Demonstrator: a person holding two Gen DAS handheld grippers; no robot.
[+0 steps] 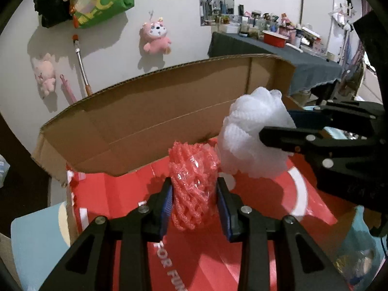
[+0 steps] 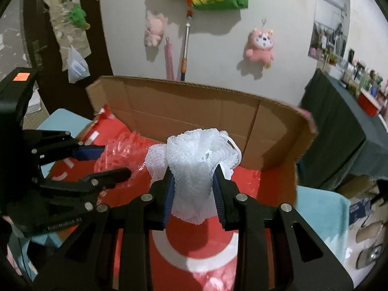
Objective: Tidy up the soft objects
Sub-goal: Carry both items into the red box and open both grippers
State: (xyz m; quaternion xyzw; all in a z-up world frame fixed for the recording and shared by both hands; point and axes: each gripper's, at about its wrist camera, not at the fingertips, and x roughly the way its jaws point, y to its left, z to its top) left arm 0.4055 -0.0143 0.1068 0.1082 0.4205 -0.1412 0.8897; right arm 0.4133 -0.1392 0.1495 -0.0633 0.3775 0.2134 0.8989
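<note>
Mid-placement: left gripper (image 1: 194,191) pinches red foam net (image 1: 192,186), right gripper (image 2: 194,191) clamps white mesh puff (image 2: 194,167), both probably w/in cardboard box (image 1: 145,111). Next: lower, release.

The left gripper (image 1: 194,201) points forward, its blue-padded fingers (image 1: 166,206) nearly closed and pressing inward on both sides. The right gripper (image 2: 194,196) sits just to its right, level with it, its fingers (image 2: 219,198) likewise squeezed close together.
</note>
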